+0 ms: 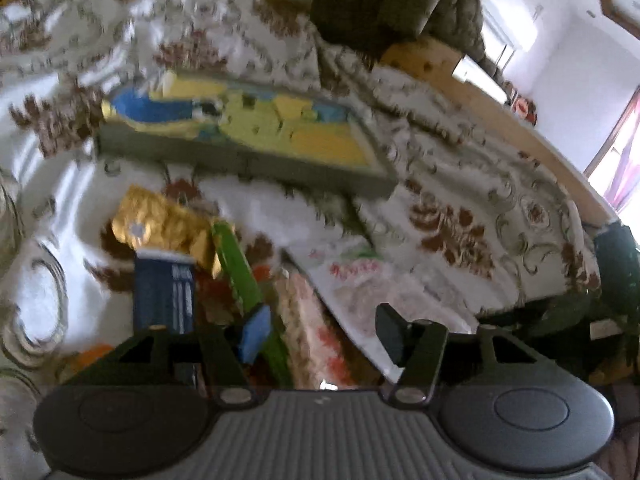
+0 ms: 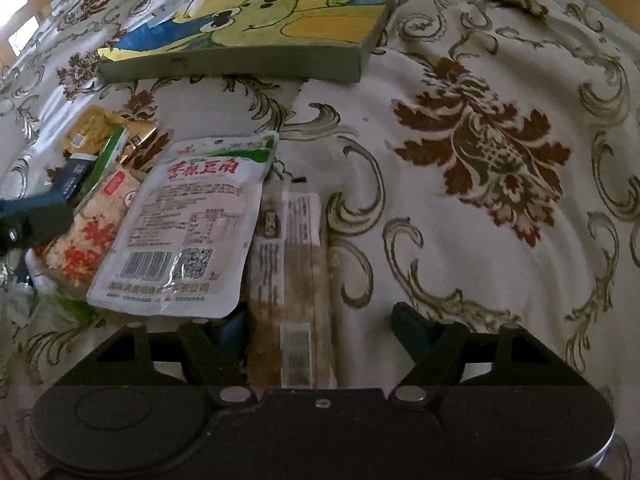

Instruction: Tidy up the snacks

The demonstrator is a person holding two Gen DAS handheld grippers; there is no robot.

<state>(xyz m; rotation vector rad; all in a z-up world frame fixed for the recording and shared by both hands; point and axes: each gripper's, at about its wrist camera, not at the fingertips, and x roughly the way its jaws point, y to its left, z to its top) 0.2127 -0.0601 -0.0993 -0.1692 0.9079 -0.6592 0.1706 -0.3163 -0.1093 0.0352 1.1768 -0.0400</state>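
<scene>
A heap of snack packets lies on a flowered cloth. In the left wrist view my left gripper (image 1: pixel 322 334) stands open over a pink and orange packet (image 1: pixel 316 340), with a green packet (image 1: pixel 240 272) by its left pad and a white printed pouch (image 1: pixel 380 280) under its right pad. A dark blue packet (image 1: pixel 164 296) and a gold one (image 1: pixel 160 224) lie further left. My right gripper (image 2: pixel 322 332) is open astride a long brown packet (image 2: pixel 292 280); its right pad stands clear of the packet. The white pouch (image 2: pixel 184 224) lies just to the left.
A flat grey box (image 2: pixel 240 64) with a cartoon lid lies behind the heap, also seen as the box (image 1: pixel 248 152) in the left wrist view. The left gripper's body (image 2: pixel 32 220) enters at the left edge. Bare cloth (image 2: pixel 480 160) spreads to the right. A wooden edge (image 1: pixel 520 128) bounds the far side.
</scene>
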